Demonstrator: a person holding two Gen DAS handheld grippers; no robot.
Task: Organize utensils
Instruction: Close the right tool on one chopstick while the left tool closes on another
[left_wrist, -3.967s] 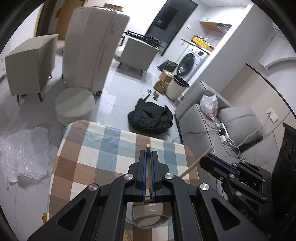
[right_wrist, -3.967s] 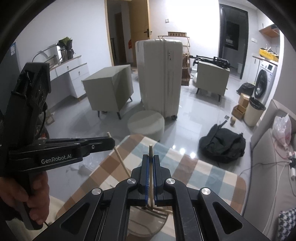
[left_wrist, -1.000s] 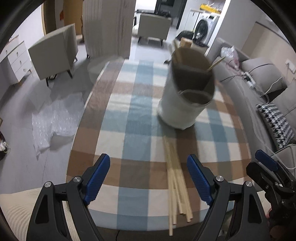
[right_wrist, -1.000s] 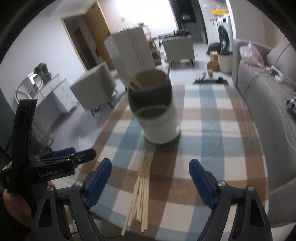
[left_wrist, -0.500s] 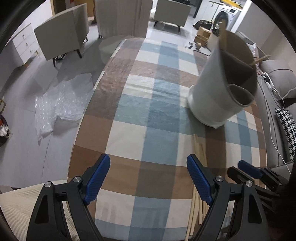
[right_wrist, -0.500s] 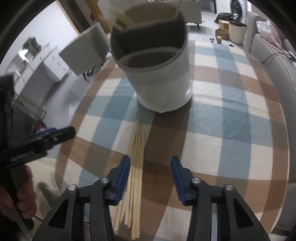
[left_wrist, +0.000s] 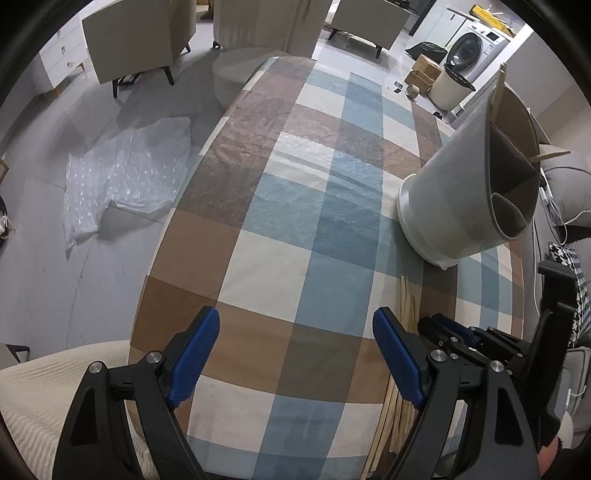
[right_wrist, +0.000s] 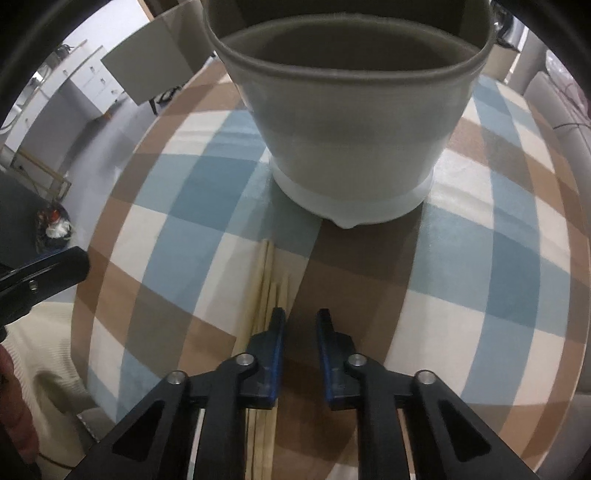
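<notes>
A white utensil holder (left_wrist: 458, 192) with a grey inner divider stands on the checked tablecloth (left_wrist: 295, 221); chopstick ends (left_wrist: 550, 153) stick out of its top. It fills the upper right wrist view (right_wrist: 351, 129). A bundle of wooden chopsticks (right_wrist: 271, 284) lies flat on the cloth in front of it, also in the left wrist view (left_wrist: 406, 306). My right gripper (right_wrist: 300, 325) is low over the bundle, jaws partly closed with a narrow gap, holding nothing. My left gripper (left_wrist: 295, 347) is wide open and empty, left of the bundle.
The table's rounded front edge (left_wrist: 155, 295) is near my left gripper. Bubble wrap (left_wrist: 122, 177) lies on the floor at left. Grey cabinets (left_wrist: 136, 40), a washing machine (left_wrist: 476, 44) and a sofa (left_wrist: 569, 184) stand around the table.
Both grippers let go of chopsticks held over the holder and dropped to the table. The right gripper has moved down onto the chopstick bundle and its jaws have narrowed. The left stays wide open.
</notes>
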